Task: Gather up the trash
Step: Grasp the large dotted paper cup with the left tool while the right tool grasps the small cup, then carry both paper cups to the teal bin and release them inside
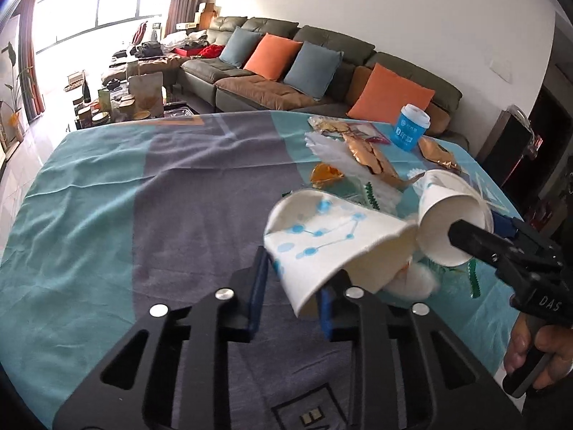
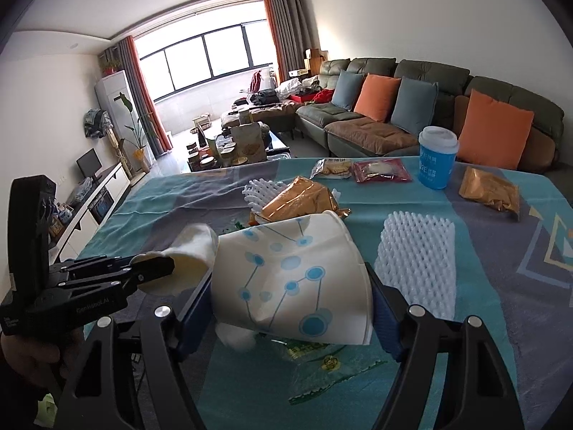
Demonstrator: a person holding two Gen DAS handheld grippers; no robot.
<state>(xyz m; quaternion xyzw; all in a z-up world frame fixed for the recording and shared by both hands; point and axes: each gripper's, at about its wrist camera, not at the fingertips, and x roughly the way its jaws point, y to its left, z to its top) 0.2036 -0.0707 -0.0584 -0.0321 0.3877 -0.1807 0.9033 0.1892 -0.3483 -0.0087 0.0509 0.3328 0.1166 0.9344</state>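
My left gripper (image 1: 292,286) is shut on a crushed white paper cup with blue dots (image 1: 322,243), held above the table. My right gripper (image 2: 292,308) is shut on a second white paper cup with blue dots (image 2: 286,272), also lifted. In the left wrist view the second cup (image 1: 451,222) hangs on the right gripper (image 1: 476,231), its mouth facing me, rim to rim with the first cup. In the right wrist view the first cup (image 2: 193,251) sits in the left gripper (image 2: 157,268). A white wad (image 2: 236,337) and a clear green-edged wrapper (image 2: 322,369) lie below.
On the teal and grey tablecloth (image 1: 143,197) lie gold snack bags (image 2: 301,200), white foam nets (image 2: 419,261), a biscuit pack (image 2: 331,168), a red packet (image 2: 379,172), another gold bag (image 2: 490,193) and an upright blue cup with a white lid (image 2: 437,157). A sofa (image 1: 322,71) stands behind.
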